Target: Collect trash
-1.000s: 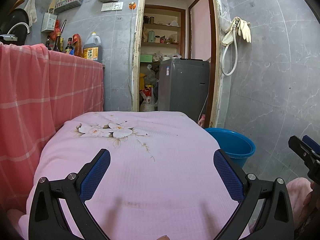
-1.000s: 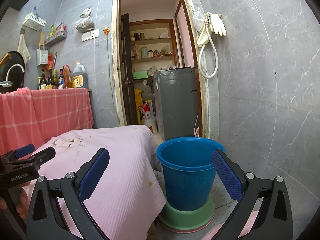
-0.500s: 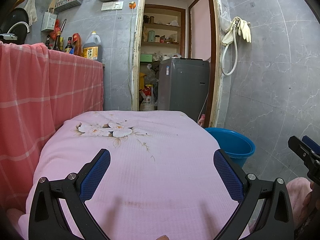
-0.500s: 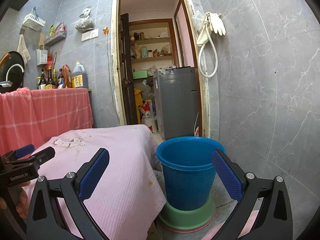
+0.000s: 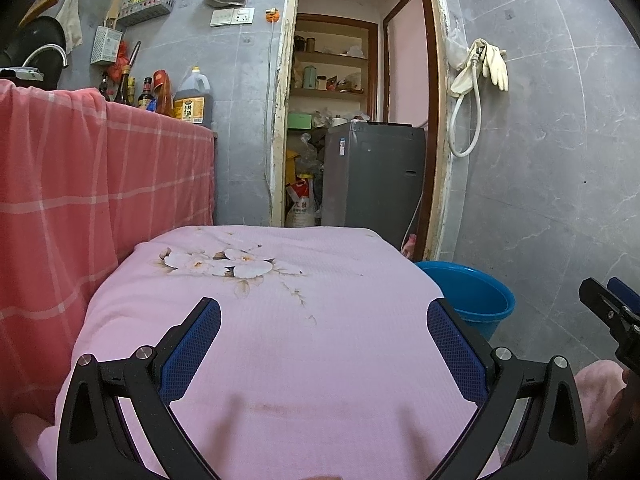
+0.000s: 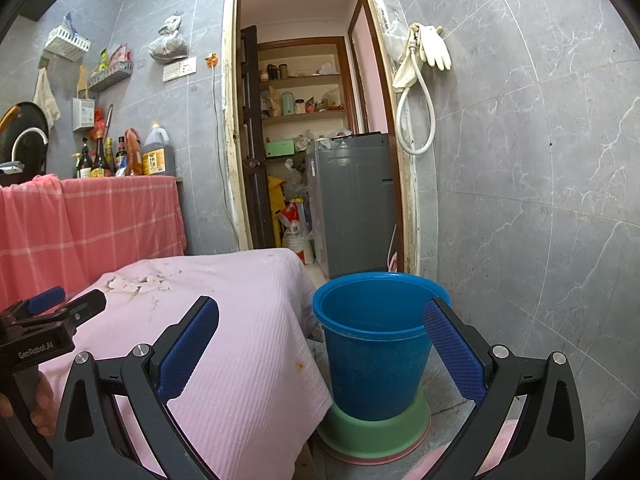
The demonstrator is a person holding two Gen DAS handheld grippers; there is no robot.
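My left gripper (image 5: 324, 344) is open and empty above a table covered in a pink cloth (image 5: 304, 320) with a white flower print (image 5: 224, 266). My right gripper (image 6: 320, 344) is open and empty, held in front of a blue bucket (image 6: 376, 356) that stands on the floor right of the table. The bucket also shows in the left wrist view (image 5: 472, 296). No loose trash shows on the cloth. The left gripper shows at the left edge of the right wrist view (image 6: 48, 312), and the right gripper at the right edge of the left wrist view (image 5: 612, 308).
The bucket stands on a green and pink basin (image 6: 376, 432). A counter draped in red checked cloth (image 5: 100, 184) with bottles (image 5: 192, 100) is on the left. An open doorway (image 5: 360, 120) with a grey machine (image 5: 372, 176) lies ahead. A grey tiled wall (image 6: 540, 200) is on the right.
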